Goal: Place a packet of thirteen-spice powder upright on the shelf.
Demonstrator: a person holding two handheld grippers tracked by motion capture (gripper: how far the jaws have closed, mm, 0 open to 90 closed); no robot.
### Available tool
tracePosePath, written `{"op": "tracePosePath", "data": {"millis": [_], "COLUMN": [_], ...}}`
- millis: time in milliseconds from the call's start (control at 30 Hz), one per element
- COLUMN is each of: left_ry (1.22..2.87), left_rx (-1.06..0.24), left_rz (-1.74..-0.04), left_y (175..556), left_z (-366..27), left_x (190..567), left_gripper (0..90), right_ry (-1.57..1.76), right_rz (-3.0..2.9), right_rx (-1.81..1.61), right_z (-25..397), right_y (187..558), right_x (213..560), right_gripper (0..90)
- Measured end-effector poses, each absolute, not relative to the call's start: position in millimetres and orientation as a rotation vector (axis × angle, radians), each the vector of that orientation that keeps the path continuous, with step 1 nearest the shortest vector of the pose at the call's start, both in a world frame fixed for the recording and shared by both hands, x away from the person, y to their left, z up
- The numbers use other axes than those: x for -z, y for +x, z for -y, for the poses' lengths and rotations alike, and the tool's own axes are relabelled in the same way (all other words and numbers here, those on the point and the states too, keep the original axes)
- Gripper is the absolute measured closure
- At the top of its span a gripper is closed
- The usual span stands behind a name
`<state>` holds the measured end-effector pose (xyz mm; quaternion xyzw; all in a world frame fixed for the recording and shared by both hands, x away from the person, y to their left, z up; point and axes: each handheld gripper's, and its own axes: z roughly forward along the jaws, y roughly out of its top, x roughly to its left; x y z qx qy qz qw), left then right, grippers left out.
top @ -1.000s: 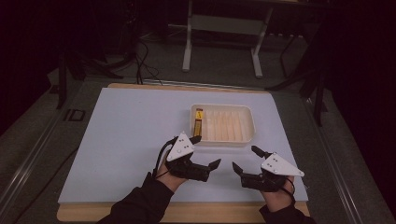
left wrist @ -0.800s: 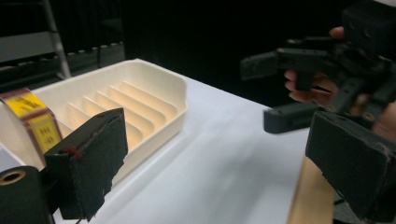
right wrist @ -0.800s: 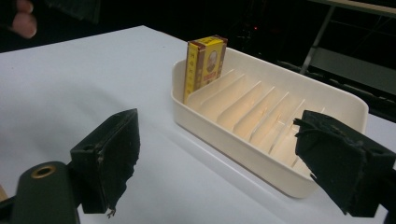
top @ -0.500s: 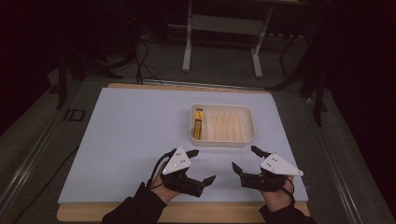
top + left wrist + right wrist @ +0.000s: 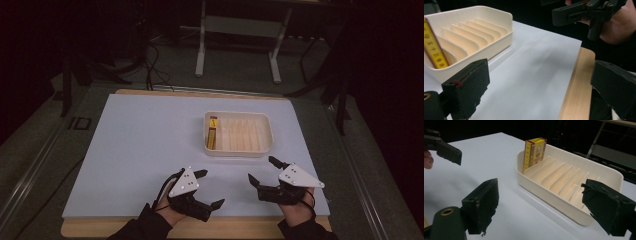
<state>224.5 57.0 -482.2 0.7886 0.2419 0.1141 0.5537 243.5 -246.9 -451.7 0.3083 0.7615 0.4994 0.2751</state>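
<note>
**High view: both grippers empty at the near edge, box in the tray**

High view shows the left gripper (image 5: 206, 189) and right gripper (image 5: 261, 172) held low over the near edge of the tabletop (image 5: 140, 145), well apart from each other. Both have their jaws spread wide and hold nothing.

The tray (image 5: 239, 150) sits right of the tabletop's middle, just beyond the right gripper. It is cream-coloured, with a row of thin dividers inside. A yellow box (image 5: 212, 132) stands on edge in the tray's leftmost slot, against the left wall; the other slots look bare.

In the left gripper view the tray (image 5: 499, 42) lies to the upper left with the box (image 5: 432, 50) at its end, and the right gripper (image 5: 584, 13) hangs at the top right over the tabletop's wooden rim (image 5: 576, 95).

In the right gripper view the box (image 5: 534, 152) stands upright at the tray's (image 5: 554, 197) far end, between the spread jaws.
</note>
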Motion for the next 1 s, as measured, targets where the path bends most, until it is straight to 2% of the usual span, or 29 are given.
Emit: {"op": "tracePosePath", "data": {"millis": [300, 633, 1000], "left_ry": [1.899, 1.889, 1.862], "left_rx": [-0.312, -0.299, -0.3], "left_rz": [-0.494, -0.459, -0.48], "left_y": [224.1, 222.0, 224.3], "left_z": [-60.1, -59.6, -60.7], "left_x": [497.2, 506.4, 509.7], "left_gripper": [3.3, 3.4, 3.5], "right_ry": [0.83, 0.816, 0.804], "right_rz": [-2.063, -2.095, -2.135], "right_rx": [-1.338, -1.328, -1.316], "right_z": [245.2, 244.8, 243.1], "right_y": [243.5, 243.1, 243.4], "right_x": [454.2, 459.4, 465.0], "right_gripper": [13.7, 13.7, 13.8]}}
